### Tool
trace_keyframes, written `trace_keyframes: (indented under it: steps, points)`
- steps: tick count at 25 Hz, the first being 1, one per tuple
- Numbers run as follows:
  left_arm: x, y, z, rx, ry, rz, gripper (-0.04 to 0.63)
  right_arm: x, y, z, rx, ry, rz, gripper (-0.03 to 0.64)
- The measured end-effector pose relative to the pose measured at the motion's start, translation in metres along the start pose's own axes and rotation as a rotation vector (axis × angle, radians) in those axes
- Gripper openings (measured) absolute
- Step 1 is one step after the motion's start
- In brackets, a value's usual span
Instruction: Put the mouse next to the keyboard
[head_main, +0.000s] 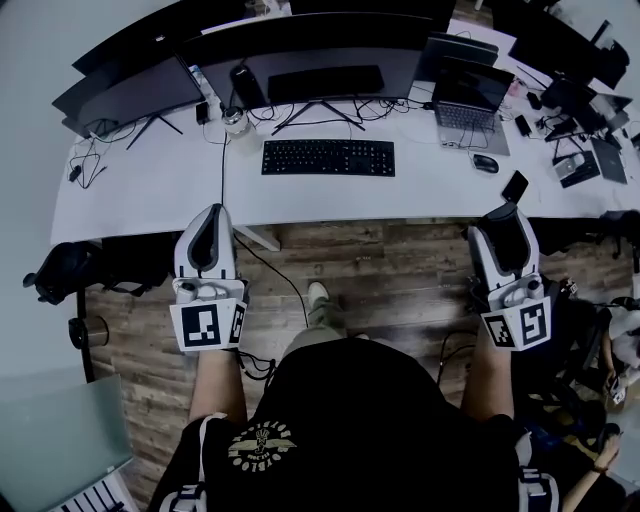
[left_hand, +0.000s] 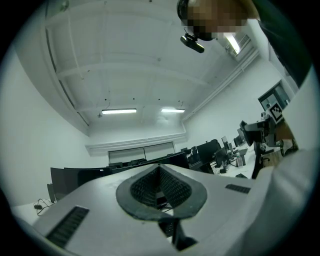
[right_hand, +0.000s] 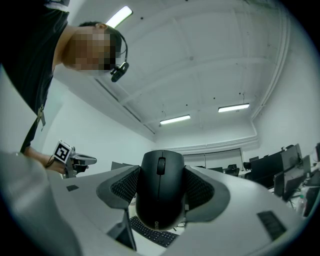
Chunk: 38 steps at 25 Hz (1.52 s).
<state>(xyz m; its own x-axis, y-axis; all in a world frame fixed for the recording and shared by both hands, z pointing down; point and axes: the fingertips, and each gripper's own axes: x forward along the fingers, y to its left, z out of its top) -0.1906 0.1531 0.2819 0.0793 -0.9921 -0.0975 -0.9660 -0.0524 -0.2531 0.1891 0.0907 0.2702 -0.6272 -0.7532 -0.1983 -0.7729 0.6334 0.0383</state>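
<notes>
Open-plan office w/ a long white desk (head_main: 150, 185), a row of dark monitors (head_main: 300, 60) at the back and wood-plank floor (head_main: 380, 270) under the person. The black keyboard (head_main: 328, 157) lies flat mid-desk, w/ bare white surface on both sides of it. Off to the right a laptop (head_main: 470, 100) stands open, w/ a second mouse (head_main: 485, 163) just in front of it.

Both grippers are held over the floor, short of the desk edge and well apart from each other. The left gripper (left_hand: 160, 175) has its jaws pressed together w/ nothing between them. The right gripper (right_hand: 161, 187) is clamped on the mouse (right_hand: 159, 200) – a black wheel mouse, gripped across its flanks, one ribbed pad (right_hand: 125, 186) on each side, buttons and wheel facing the camera. Its view tilts up at the ceiling, w/ a strip of keyboard showing below the mouse.

Likely handling: light, rigid plastic shell, won't deform, but the smooth curved sides could slip or pivot if the squeeze eases. The side-to-side hold at the widest part looks right – keeps pressure off the buttons and wheel. Probably best lowered base-down onto the bare patch right of the keyboard and let go only once it's flat on the desk
</notes>
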Motion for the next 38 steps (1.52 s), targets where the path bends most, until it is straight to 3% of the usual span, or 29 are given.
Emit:
trace_keyframes:
  steps: [15, 27, 38]
  points:
    - [0.079, 0.037, -0.023, -0.011, 0.005, -0.044, 0.002, 0.073, -0.016, -0.019, -0.002, 0.028, -0.042, 0.284]
    - [0.130, 0.091, -0.036, -0.037, -0.032, -0.084, 0.002, 0.137, 0.002, -0.010, -0.055, 0.022, -0.071, 0.284]
    - [0.158, 0.103, -0.054, -0.073, -0.051, -0.160, 0.002, 0.147, 0.016, -0.006, -0.094, 0.044, -0.132, 0.284]
